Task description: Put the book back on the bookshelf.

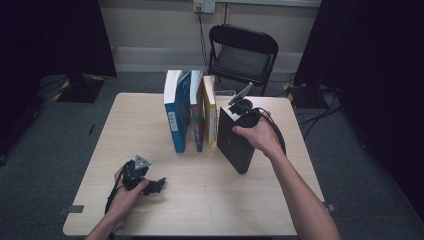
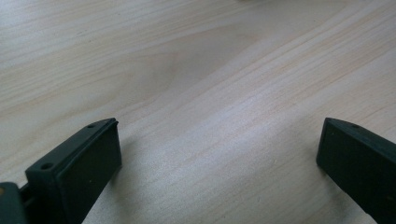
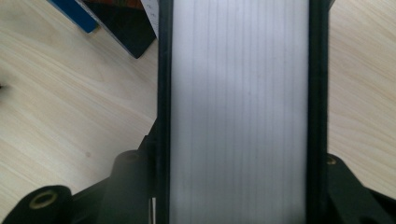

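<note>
A thick black book (image 1: 235,142) stands upright on the wooden table (image 1: 140,130), just right of a row of standing books (image 1: 190,112). My right gripper (image 1: 241,111) comes down on its top edge and is shut on it. In the right gripper view the white page edge of the black book (image 3: 238,93) runs between the two jaws, and my right gripper (image 3: 236,161) presses on both covers. My left gripper (image 1: 156,186) rests low on the table near the front left. In the left gripper view my left gripper (image 2: 219,140) is open, with only bare wood between its jaws.
The row holds a tall blue and white book (image 1: 175,117), a dark one (image 1: 197,117) and a yellow one (image 1: 211,112). A black folding chair (image 1: 242,52) stands behind the table. Corners of the blue and dark books (image 3: 93,18) lie at the upper left of the right gripper view.
</note>
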`<move>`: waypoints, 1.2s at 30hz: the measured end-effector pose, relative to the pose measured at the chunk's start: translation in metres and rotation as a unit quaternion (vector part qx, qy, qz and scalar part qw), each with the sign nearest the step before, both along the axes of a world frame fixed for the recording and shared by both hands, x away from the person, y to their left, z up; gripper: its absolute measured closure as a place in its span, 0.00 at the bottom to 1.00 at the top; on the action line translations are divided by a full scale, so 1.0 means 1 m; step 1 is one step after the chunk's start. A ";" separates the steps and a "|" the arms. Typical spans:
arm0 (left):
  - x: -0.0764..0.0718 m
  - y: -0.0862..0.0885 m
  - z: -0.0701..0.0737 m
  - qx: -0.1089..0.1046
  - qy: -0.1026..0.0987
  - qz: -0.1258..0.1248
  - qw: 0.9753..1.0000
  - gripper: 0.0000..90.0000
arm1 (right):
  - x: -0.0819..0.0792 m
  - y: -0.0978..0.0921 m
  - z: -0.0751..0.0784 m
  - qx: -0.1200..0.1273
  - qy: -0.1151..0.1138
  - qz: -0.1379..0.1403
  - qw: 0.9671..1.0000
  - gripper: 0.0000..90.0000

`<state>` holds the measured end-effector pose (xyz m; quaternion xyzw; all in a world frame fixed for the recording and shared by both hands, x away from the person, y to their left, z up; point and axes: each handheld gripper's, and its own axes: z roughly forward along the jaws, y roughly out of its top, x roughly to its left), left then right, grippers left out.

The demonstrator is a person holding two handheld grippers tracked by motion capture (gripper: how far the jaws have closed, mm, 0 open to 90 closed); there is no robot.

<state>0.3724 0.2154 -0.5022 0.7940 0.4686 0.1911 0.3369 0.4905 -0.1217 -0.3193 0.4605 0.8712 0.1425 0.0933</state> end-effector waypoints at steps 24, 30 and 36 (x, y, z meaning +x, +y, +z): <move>0.001 0.000 0.000 -0.003 -0.002 0.001 1.000 0.00 | 0.014 0.006 0.018 0.012 -0.030 -0.069 0.997 0.59; 0.001 0.000 0.000 -0.003 -0.001 0.000 1.000 0.00 | 0.027 0.010 0.020 0.021 -0.024 -0.089 0.995 0.59; 0.001 0.000 0.000 -0.003 -0.001 0.000 1.000 0.00 | 0.039 0.016 0.017 0.022 -0.024 -0.103 0.994 0.59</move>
